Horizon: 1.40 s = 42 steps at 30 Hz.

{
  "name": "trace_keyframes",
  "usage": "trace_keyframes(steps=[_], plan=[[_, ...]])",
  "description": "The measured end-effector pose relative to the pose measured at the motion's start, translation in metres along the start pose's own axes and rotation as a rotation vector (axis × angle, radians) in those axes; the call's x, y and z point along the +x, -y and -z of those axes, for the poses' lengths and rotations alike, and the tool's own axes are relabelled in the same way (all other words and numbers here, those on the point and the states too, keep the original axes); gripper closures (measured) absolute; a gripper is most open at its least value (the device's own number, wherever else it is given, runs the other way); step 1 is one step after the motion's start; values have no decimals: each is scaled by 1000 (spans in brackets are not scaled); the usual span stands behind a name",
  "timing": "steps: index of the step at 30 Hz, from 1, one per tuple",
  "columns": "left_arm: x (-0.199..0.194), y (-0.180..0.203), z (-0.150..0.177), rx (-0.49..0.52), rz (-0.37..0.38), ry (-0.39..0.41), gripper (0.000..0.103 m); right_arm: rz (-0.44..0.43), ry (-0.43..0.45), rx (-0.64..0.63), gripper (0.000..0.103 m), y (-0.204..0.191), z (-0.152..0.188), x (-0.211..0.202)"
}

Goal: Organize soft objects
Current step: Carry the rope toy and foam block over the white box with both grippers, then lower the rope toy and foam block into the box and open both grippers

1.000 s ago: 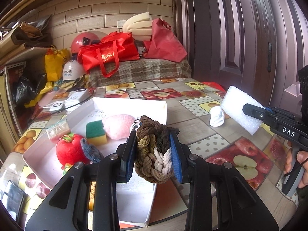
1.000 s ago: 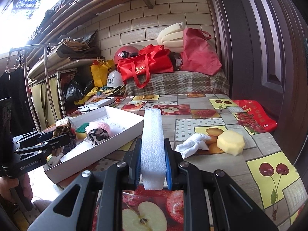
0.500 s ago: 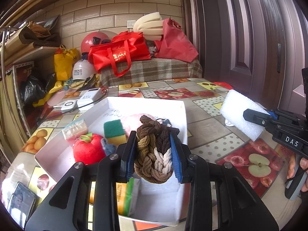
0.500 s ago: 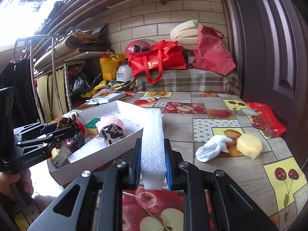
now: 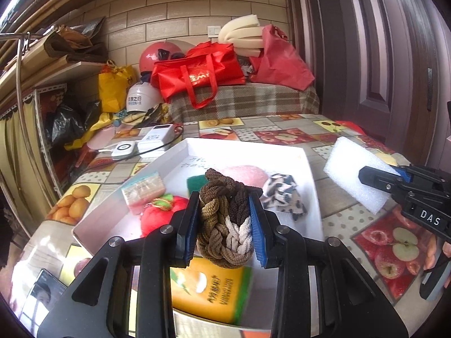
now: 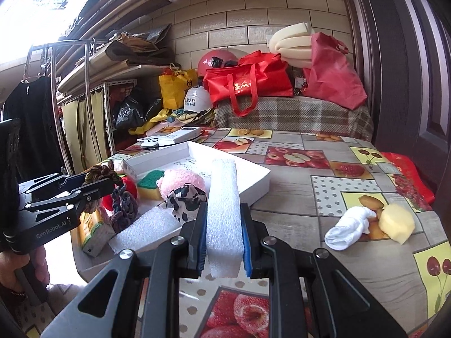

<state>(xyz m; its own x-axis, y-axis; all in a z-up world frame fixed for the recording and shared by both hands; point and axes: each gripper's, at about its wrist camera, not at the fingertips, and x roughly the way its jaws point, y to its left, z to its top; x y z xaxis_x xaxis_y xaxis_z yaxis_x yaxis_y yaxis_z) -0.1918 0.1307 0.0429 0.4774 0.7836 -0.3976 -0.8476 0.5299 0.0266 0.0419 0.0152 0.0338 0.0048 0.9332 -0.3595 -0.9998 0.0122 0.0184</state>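
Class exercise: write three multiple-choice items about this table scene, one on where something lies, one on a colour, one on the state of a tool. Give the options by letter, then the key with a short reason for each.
1. Where does the white sock lie?
A. in the white box
B. on the tablecloth beside the yellow sponge
C. on the plaid bench

2. What colour is the foam block held by the right tool?
A. white
B. pink
C. green

3. What is the state of the left tool?
A. open and empty
B. shut on a red apple toy
C. shut on the braided rope

Key:
1 B: the sock rests on the tablecloth next to the sponge, outside the box.
2 A: the block in the right tool is white.
3 C: the left tool pinches the rope on both sides.
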Motion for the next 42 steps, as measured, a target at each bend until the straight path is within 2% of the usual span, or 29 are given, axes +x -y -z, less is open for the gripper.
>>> trace_keyframes(steps=[12,23,31,35,38,42], plan=[[31,-54,-5,-133,-86,-65,70,-15,-27,10,84,-13,-11,32],[50,-64,-12,-132,-131,-86,70,-6,-51,27,84,-22,-27,72],[60,-56,-17,-78,-137,-89,70,27,-70,-7,84,-30,-39,102],[66,-39,-19,14,-81,-102,70,32,-74,-5,84,-29,-41,107],[65,-27,-19,72,-77,-96,70,29,-64,0,84,-28,-41,104],[67,-29,-20,60,-80,-102,70,30,-58,-8,84,-30,-41,104]])
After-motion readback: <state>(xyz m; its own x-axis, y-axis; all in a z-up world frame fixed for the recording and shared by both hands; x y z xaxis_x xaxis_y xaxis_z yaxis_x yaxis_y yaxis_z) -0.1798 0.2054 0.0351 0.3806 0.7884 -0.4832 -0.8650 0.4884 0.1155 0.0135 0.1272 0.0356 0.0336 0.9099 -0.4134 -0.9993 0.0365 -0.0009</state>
